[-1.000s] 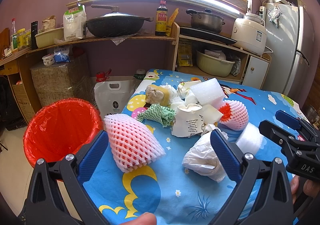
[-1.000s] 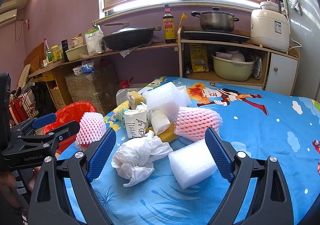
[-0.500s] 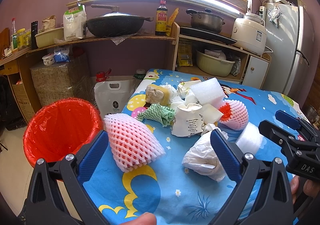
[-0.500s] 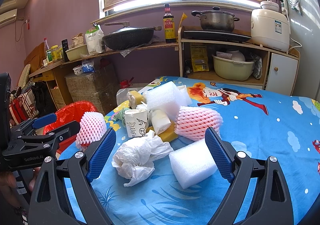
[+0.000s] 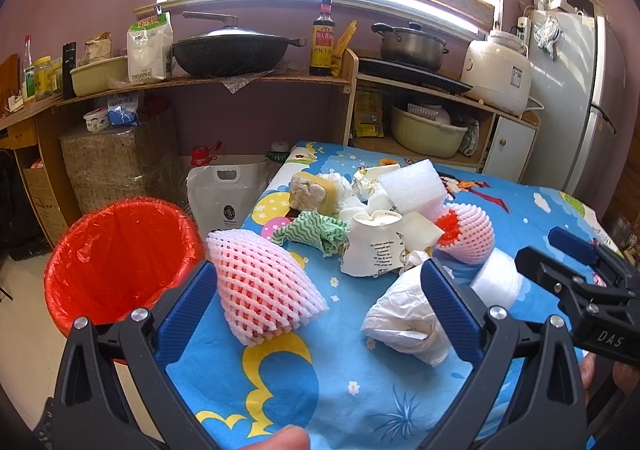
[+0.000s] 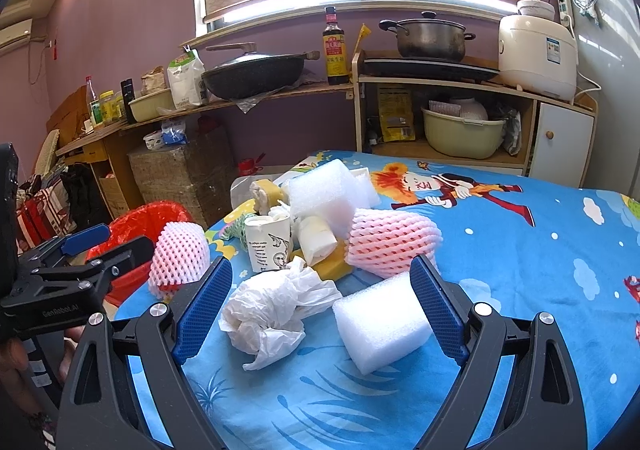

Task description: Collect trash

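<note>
We hover both hand-held grippers — left (image 5: 318, 312), right (image 6: 322, 308) — released over the worktop (image 6: 520, 250); next, closing on the near pink foam net (image 5: 266, 298) beside the red bin (image 5: 116, 262).

Your left gripper (image 5: 316, 302) has its fingers spread wide, with bare tablecloth (image 5: 352, 378) just ahead. The pink net (image 5: 266, 290) lies against its left finger and the crumpled bag (image 5: 400, 314) against its right, leaving a blue lane between them up to the cup (image 5: 372, 246). The bin (image 5: 116, 262) gapes unobstructed past the table's left edge. Your right gripper (image 6: 320, 310), also spread, brackets the bag (image 6: 272, 310) and the foam block (image 6: 380, 322), with a narrow gap between the two.
</note>
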The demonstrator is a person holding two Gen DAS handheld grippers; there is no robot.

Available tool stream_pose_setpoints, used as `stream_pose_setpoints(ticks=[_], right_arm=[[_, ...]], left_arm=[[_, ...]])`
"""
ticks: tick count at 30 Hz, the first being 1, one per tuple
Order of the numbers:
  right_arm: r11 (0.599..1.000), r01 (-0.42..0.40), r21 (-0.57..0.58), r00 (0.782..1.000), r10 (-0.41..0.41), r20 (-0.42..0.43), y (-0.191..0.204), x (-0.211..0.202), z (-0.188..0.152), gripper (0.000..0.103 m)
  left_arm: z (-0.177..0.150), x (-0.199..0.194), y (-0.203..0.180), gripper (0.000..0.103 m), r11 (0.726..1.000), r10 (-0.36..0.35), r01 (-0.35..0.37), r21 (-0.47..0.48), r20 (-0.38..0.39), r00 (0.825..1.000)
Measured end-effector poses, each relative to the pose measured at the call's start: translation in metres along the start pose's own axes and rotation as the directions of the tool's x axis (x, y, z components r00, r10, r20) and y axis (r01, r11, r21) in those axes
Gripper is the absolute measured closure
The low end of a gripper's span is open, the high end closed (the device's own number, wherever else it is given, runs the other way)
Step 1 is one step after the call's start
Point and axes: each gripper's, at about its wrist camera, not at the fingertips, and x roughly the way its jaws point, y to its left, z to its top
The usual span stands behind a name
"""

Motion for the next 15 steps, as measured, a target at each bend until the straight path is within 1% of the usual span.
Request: stream_pose_setpoints(ticks=[2,5,9,12,15], right_arm=[[1.000,0.002,0.006,1.000,-0.002,-0.005,-0.001,0.001,-0.001,0.018],[1.000,0.006,0.012,1.000,-0.006,-0.013,-0.007,0.004,-0.008,0.018],[0.999,0.016,0.029,0.999,-0.015,-0.043,-0.015,0.010,-0.012,0.018],[0.999,0.026,0.038,0.997,-0.024,-0.070,-0.020,0.016,-0.015,0.018],[0.998,0.040,0.049,0.994,-0.035,-0.103,-0.025,0.024,-0.020,0.018]], left_arm=[[0.000,0.000,0.002,0.005,1.000,-0.021,0.021,-0.005,0.011,1.000],[-0.002,0.004,0.003,0.005,0.999,-0.038,0.038,-0.005,-0.001,0.999],[-0.004,0.011,0.002,0.005,1.000,-0.022,0.022,0.018,-0.039,0.999],[-0.006,0.017,0.005,0.005,0.998,-0.055,0.054,-0.010,-0.069,0.996],[-0.009,0.021,0.002,0.005,0.997,-0.081,0.081,-0.008,-0.082,0.993]])
